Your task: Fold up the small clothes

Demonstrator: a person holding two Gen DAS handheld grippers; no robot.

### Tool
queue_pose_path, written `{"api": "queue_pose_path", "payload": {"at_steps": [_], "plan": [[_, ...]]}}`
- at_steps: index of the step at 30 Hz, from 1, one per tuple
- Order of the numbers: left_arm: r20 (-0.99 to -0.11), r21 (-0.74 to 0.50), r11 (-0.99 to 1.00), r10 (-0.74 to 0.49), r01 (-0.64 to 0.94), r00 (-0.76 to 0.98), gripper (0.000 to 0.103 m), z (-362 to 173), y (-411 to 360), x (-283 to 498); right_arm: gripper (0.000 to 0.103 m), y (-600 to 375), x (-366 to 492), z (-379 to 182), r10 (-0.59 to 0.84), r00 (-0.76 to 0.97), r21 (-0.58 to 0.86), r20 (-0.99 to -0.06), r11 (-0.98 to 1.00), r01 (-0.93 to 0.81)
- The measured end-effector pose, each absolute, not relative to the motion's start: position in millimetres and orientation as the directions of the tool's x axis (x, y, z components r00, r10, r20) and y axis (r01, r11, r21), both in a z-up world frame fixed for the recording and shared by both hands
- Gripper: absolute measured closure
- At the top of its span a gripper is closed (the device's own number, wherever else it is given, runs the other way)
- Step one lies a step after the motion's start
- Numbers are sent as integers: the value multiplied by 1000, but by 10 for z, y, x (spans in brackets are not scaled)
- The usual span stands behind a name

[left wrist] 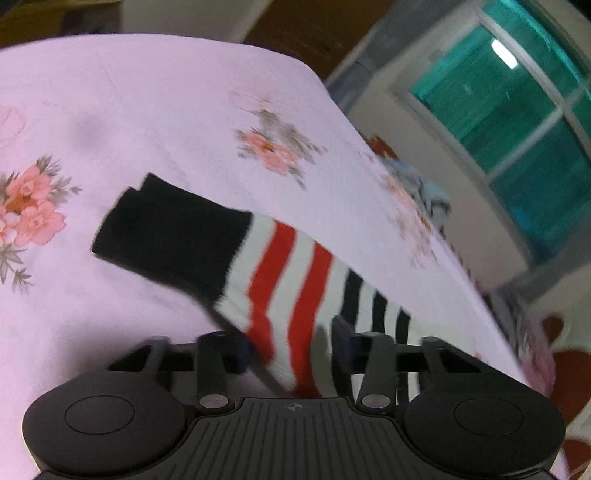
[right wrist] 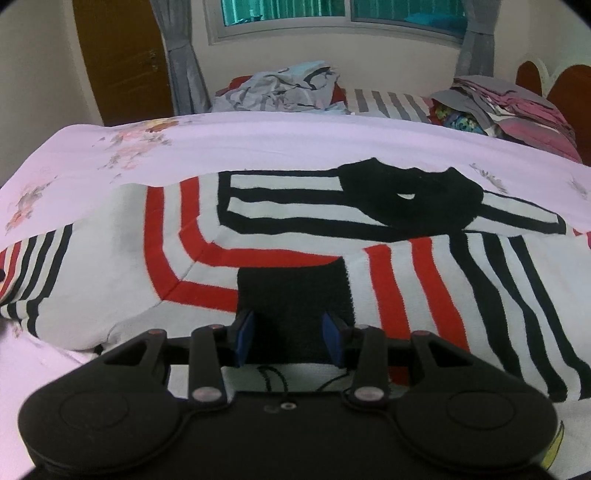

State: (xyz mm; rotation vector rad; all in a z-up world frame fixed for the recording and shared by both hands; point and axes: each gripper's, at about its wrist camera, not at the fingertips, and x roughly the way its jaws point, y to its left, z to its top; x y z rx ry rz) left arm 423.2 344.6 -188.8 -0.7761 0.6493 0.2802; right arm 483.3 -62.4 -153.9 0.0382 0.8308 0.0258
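A knit sweater (right wrist: 295, 229) with red, black and white stripes lies spread on the pink floral bed sheet (right wrist: 258, 144), its black collar (right wrist: 413, 195) toward the far side. One sleeve is folded over the body, and my right gripper (right wrist: 290, 336) is shut on its black cuff (right wrist: 291, 291), blue pads pressing both sides. In the left wrist view the other sleeve (left wrist: 280, 273) runs from between the jaws out to its black cuff (left wrist: 166, 229) on the sheet (left wrist: 147, 110). My left gripper (left wrist: 291, 347) is shut on that striped sleeve.
A crumpled grey-blue heap of clothes (right wrist: 280, 88) and a stack of folded clothes (right wrist: 517, 107) sit at the bed's far edge. Behind them are a window (right wrist: 332, 11), grey curtains and a brown door (right wrist: 122, 59). The bed edge (left wrist: 461, 266) drops off on the right.
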Motion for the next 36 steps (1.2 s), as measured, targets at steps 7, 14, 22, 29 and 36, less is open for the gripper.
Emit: {"api": "queue_pose_path", "payload": {"at_steps": [7,14,22,29,36], "plan": [[-557,-529,768,7,-361,830,94,-1662,3269,4293,66,-732,4820,-1539,-13,670,30,-743,998,53],[-440,-482,876,-225,-17,870,94,-1054,2242,4548,64,-981,4753,-1417,57,701,130,-711,990,52],[-471,-460,837,-513,296,718,94,-1016,509,4741,64,-1632,4485,-1233,39,727,166,-686,981,104],[-598,-314,859,-510,404,619,91,-1212,-354,4563,63,-2125,4283,-1246,12,721,188,-693,968,166],[-588,-227,895,-441,385,678,24,-987,-71,4175,42,-2018,4218,-1180,91,743,233,-664,968,89]]}}
